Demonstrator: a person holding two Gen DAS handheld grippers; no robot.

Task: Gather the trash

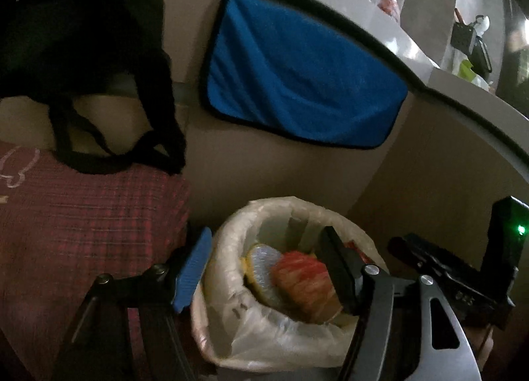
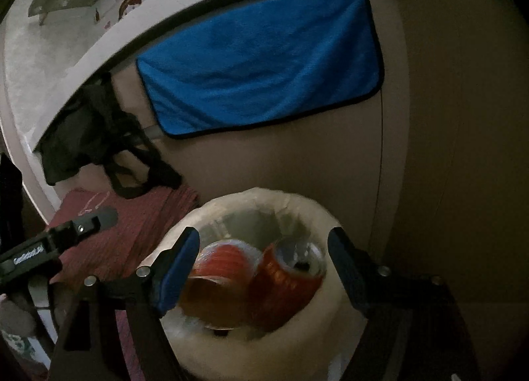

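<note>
A small bin lined with a clear plastic bag stands on the floor under a counter; it also shows in the right wrist view. Inside lie a red can, an orange wrapper and a round foil-topped lid. My left gripper is open and empty, its fingers astride the bin's mouth. My right gripper is open and empty just above the bin, the red can below and between its fingers. The right gripper's body shows at the right of the left wrist view.
A blue cloth hangs on the beige cabinet front behind the bin. A black bag hangs at the left over a red checked cushion. The white counter edge curves overhead.
</note>
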